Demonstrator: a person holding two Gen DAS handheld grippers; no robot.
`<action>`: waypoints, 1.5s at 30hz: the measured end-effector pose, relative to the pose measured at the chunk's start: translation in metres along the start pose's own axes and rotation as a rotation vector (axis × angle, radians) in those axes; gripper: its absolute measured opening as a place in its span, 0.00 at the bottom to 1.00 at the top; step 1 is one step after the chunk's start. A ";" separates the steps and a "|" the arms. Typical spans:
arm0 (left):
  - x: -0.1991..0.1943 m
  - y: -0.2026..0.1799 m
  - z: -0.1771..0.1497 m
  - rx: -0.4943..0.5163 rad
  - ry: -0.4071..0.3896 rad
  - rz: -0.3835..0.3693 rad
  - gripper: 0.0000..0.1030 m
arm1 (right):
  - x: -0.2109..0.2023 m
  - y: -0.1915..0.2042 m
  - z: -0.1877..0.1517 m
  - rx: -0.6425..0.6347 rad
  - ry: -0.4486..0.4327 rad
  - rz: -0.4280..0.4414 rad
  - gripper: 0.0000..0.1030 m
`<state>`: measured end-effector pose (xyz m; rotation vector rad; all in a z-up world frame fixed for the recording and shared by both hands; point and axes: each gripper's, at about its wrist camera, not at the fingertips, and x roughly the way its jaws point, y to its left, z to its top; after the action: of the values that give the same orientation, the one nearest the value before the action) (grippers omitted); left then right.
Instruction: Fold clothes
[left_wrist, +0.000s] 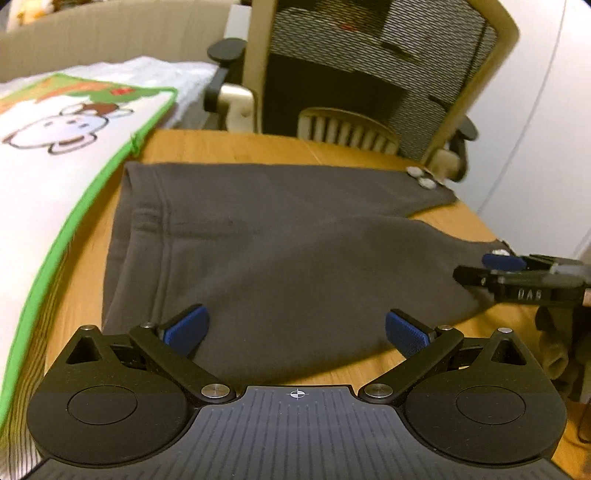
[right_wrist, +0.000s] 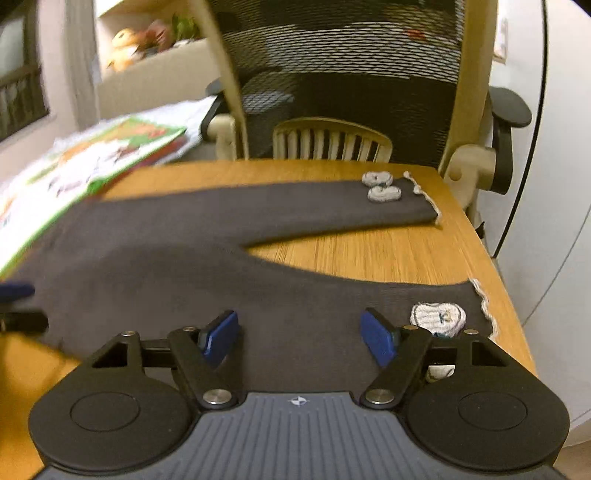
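Dark grey knit trousers (left_wrist: 280, 243) are lying flat & unfolded on the wooden table (right_wrist: 369, 251), legs splayed apart (no fold made yet). Left gripper (left_wrist: 295, 328) & right gripper (right_wrist: 299, 334) are both hovering w/ jaws apart, gripping nothing; all folding is left, I'd judge.

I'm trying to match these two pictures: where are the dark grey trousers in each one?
Left wrist view: the dark grey trousers fill the middle, waistband at left, legs running right.
Right wrist view: the trousers spread across the middle, legs ending at right with pale knitted patches.
Shared landmark: the mesh office chair behind the wooden table.
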<state>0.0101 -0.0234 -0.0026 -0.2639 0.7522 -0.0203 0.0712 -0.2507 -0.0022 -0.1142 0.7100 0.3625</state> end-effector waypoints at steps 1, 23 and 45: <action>-0.004 0.002 0.001 -0.003 0.014 -0.009 1.00 | -0.007 0.000 -0.006 -0.004 0.002 0.009 0.74; 0.068 0.088 0.098 -0.127 -0.013 0.264 0.91 | 0.004 -0.078 0.084 0.079 -0.095 -0.061 0.51; -0.026 0.049 0.094 -0.029 -0.229 0.206 0.35 | 0.020 -0.112 0.131 0.256 -0.214 -0.009 0.06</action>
<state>0.0506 0.0490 0.0687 -0.2109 0.5489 0.2125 0.2069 -0.3200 0.0810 0.1623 0.5383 0.2673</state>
